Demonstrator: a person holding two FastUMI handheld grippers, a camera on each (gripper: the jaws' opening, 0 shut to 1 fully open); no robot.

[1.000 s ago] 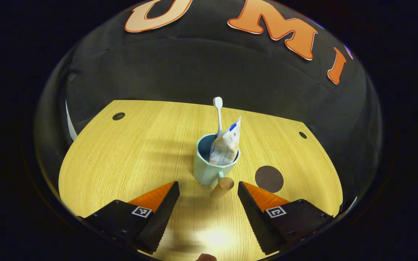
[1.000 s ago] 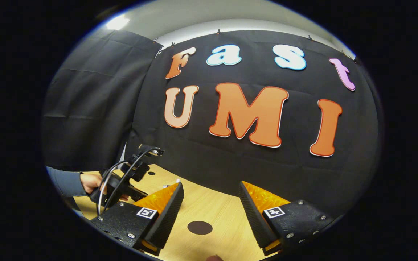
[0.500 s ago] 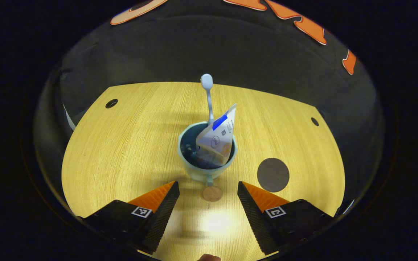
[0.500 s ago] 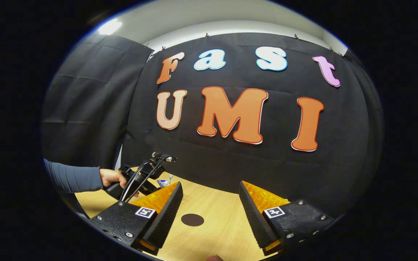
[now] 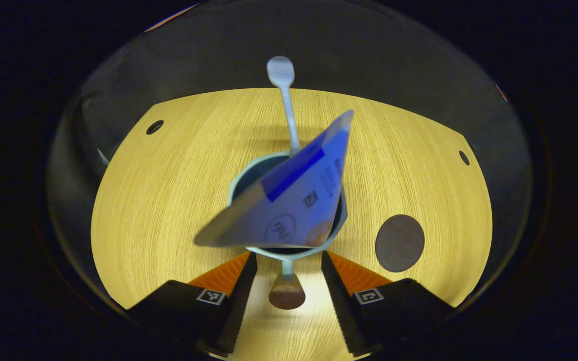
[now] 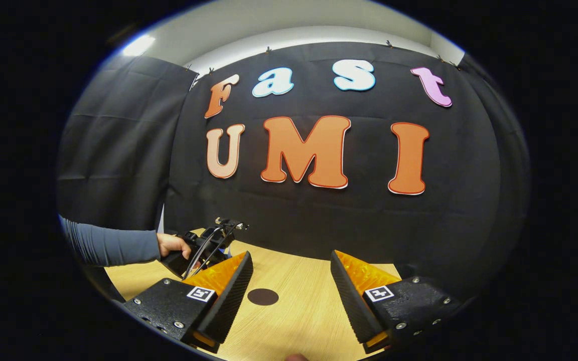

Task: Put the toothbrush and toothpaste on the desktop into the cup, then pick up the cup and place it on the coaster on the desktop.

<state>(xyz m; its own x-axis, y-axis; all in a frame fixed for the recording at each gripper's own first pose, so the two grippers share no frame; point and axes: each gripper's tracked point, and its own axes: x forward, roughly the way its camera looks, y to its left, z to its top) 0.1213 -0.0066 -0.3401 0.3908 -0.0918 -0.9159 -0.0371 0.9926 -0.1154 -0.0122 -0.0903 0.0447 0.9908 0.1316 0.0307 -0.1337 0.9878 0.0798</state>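
In the left gripper view, the left tongs [image 5: 287, 260] are seen at the bottom centre of the frame, opened wide, with the wooden knob handle [image 5: 287, 295] of the cup [image 5: 243, 176] lying in the gap between the two fingers. No contact between the fingers and the handle can be made out, and nothing is gripped. The pale blue cup is seen from above at the middle of the frame, standing on the light wooden worktop [image 5: 168, 180]. The toothpaste [image 5: 289, 200] is held inside the cup, its flat crimped end tilted toward the camera and covering most of the cup's mouth. The toothbrush [image 5: 286, 103] is also stood in the cup, its head reaching up to the upper centre of the frame. The dark round coaster [image 5: 400, 243] is seen lying flat on the worktop at the lower right of the frame, near the cup but apart from it.

In the right gripper view, the right tongs [image 6: 291, 293] are seen at the bottom of the frame, opened wide and holding nothing, raised above the worktop [image 6: 299, 311]. The coaster [image 6: 263, 297] is seen on the worktop between the fingers. At the lower left of the frame, a hand [image 6: 171, 244] with a grey-blue sleeve [image 6: 108, 244] is seen gripping the other tool.
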